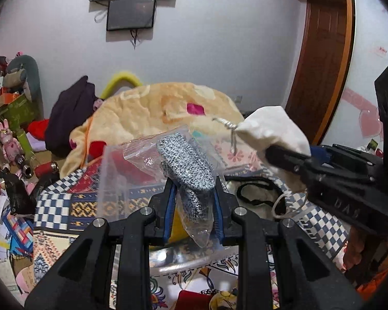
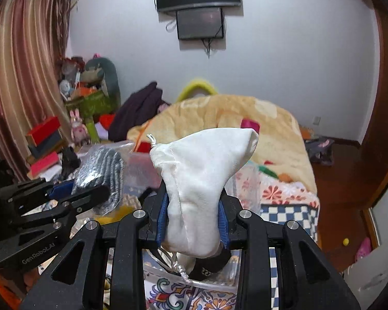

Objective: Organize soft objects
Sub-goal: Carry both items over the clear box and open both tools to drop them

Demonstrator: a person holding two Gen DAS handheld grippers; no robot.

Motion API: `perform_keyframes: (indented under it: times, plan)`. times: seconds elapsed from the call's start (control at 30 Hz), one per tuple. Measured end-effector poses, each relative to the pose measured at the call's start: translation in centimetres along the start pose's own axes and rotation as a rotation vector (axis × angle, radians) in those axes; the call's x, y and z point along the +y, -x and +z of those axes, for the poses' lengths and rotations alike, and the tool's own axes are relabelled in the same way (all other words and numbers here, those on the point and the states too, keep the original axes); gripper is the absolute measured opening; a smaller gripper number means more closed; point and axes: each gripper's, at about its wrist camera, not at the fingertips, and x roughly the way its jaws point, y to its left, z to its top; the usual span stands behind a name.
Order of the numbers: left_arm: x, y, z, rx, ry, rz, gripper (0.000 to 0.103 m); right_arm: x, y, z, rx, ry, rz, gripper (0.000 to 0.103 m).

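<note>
My left gripper (image 1: pixel 192 201) is shut on a clear plastic bag holding grey knitted fabric (image 1: pixel 186 165), held up above the bed. The same bag shows at the left of the right wrist view (image 2: pixel 101 170). My right gripper (image 2: pixel 194 222) is shut on a white drawstring pouch (image 2: pixel 201 180), which stands up between the jaws. In the left wrist view the pouch (image 1: pixel 271 129) and the right gripper (image 1: pixel 279 152) are at the right, close beside the bag. The left gripper (image 2: pixel 90 193) shows at the left of the right wrist view.
A patterned blanket (image 1: pixel 64 206) covers the bed, with a cream fleece blanket (image 1: pixel 147 108) heaped behind. A dark garment (image 1: pixel 69 113) and toys (image 1: pixel 10 142) crowd the left. Black cord (image 1: pixel 256 193) lies on the bed. A wooden door (image 1: pixel 320 51) stands at the right.
</note>
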Motion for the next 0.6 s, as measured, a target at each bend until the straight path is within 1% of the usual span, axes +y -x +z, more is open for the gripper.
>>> perform_keyframes:
  times: [0.13, 0.3, 0.4, 0.47, 0.6]
  plan:
    - [0.0, -1.9, -0.3, 0.053, 0.002, -0.017, 0.026, -0.3, -1.2, -0.7, 0.061, -0.006, 0.009, 0.030]
    - [-0.1, -3.2, -0.8, 0.105, -0.002, -0.033, 0.026, -0.2, -1.9, -0.7, 0.106, -0.001, 0.015, 0.031]
    - [-0.3, -3.5, -1.1, 0.128, -0.003, -0.036, 0.027, 0.1, -1.7, -0.8, 0.116, 0.020, 0.012, 0.033]
    - [-0.4, -3.4, -1.1, 0.134, -0.002, -0.043, 0.029, 0.3, -1.7, -0.7, 0.117, 0.029, 0.010, 0.037]
    - [-0.4, -2.5, -1.1, 0.121, 0.000, -0.052, 0.034, 0.7, -1.0, -0.7, 0.105, 0.051, 0.003, 0.040]
